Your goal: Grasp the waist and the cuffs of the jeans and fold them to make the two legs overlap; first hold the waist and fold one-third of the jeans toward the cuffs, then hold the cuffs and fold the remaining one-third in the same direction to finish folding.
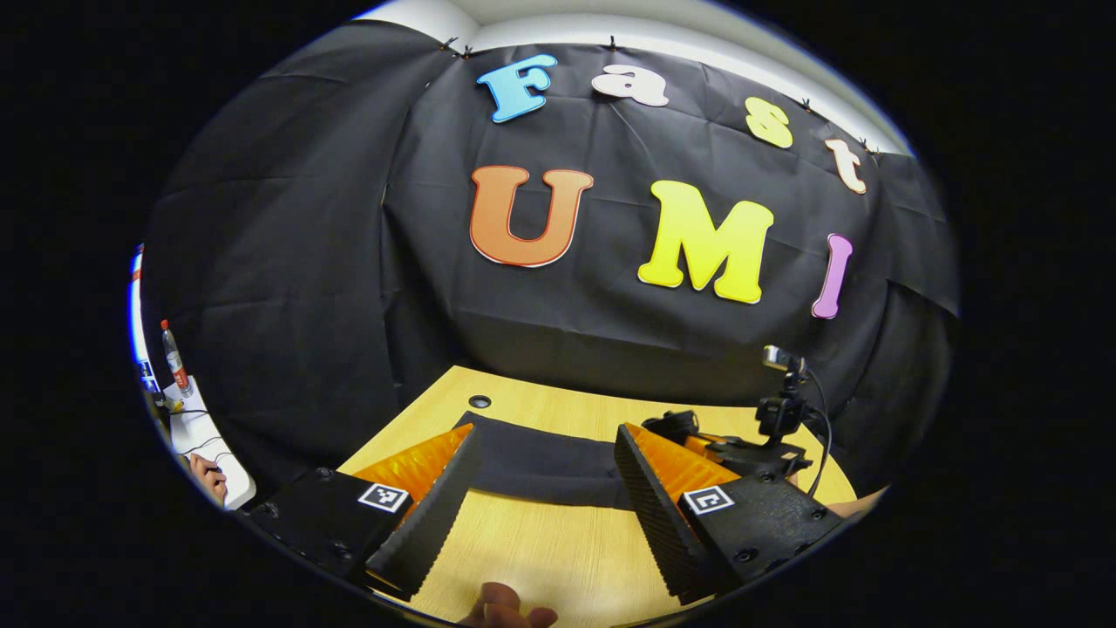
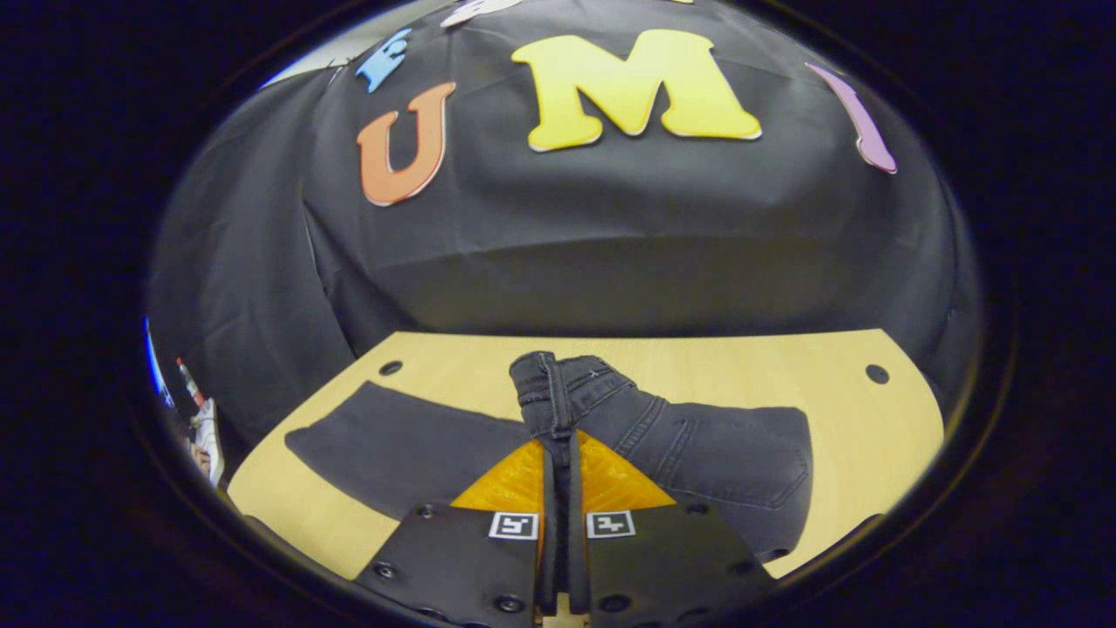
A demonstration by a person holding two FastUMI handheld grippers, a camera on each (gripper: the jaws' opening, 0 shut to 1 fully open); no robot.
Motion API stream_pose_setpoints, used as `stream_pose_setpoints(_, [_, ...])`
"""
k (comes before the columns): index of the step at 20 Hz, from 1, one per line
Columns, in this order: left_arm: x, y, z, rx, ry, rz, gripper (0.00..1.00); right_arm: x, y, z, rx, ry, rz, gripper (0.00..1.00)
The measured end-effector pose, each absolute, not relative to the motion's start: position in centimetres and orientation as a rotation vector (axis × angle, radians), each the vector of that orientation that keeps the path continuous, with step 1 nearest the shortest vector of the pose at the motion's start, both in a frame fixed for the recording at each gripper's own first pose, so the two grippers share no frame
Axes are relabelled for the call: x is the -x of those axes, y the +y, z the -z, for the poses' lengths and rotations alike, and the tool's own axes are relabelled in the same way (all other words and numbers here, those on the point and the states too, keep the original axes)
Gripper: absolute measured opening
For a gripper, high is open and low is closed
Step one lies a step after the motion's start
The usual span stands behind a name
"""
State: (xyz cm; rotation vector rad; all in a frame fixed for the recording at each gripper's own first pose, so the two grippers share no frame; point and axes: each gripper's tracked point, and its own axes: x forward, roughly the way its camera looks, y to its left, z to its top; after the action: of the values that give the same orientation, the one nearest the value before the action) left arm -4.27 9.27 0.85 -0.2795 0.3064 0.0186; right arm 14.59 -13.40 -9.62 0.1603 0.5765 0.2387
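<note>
- On the desk (image 2: 785,358) lie the dark jeans (image 2: 715,453), their waist raised, pinched between the right gripper (image 2: 558,436) fingers.
- Left gripper (image 1: 545,480) fingers spread wide, the jeans' leg just beyond their tips.

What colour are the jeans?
Dark grey, nearly black jeans; the right gripper view shows it best.

Jeans (image 2: 697,453) partly behind fingers (image 2: 558,488)

Left gripper (image 1: 540,515): fingers spread wide, low over the light wooden desk (image 1: 558,558).
Right gripper (image 2: 558,488): fingers closed together, pinching a fold of the dark grey denim jeans (image 2: 697,445).
</note>
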Motion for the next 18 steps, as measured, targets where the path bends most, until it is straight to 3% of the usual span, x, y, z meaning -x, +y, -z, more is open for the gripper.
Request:
stream_pose_setpoints(4, [4.4, 9.8, -0.4, 0.287, 0.318, -0.033, 0.98, -14.5, -13.5, 10.1, -0.122, 0.646, -0.256, 0.10])
stream_pose_setpoints(5, [4.4, 9.8, -0.4, 0.291, 0.320, -0.034, 0.99, -14.4, -13.5, 9.8, -0.119, 0.653, -0.258, 0.06])
stream_pose_setpoints(10, [4.0, 9.4, -0.2, 0.290, 0.320, -0.026, 0.99, -14.3, -13.6, 9.4, -0.087, 0.668, -0.275, 0.06])
stream_pose_setpoints(12, [3.9, 9.1, 0.0, 0.287, 0.324, -0.019, 0.98, -14.5, -13.4, 9.5, -0.099, 0.671, -0.304, 0.13])
stream_pose_setpoints(16, [3.7, 9.1, 0.4, 0.283, 0.333, -0.014, 0.98, -14.1, -12.8, 8.1, -0.085, 0.642, -0.327, 0.96])
stream_pose_setpoints(18, [3.6, 9.0, 0.1, 0.275, 0.325, -0.009, 0.98, -13.8, -13.2, 7.2, -0.099, 0.620, -0.322, 1.00])
